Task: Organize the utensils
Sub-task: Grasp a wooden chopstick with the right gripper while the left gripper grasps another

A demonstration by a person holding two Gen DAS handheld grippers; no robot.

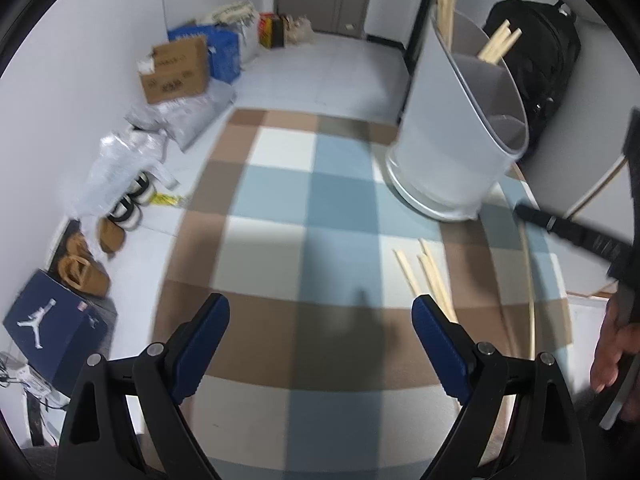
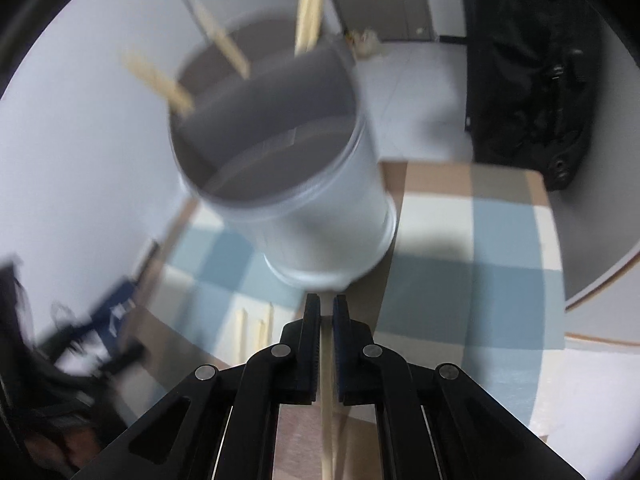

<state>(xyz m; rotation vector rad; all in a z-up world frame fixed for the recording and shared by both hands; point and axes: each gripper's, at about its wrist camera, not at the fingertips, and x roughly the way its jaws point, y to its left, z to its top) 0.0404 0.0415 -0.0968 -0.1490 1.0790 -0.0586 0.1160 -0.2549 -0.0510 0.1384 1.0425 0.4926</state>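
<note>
Our right gripper is clamping one wooden chopstick between nearly closed fingers, while our left gripper is hanging spread wide with nothing in it above the checkered tablecloth. Toward two o'clock from the left fingers we are seeing loose chopsticks lying on the cloth. Farther along, at one o'clock, the grey utensil holder is standing with more sticks inside.
</note>
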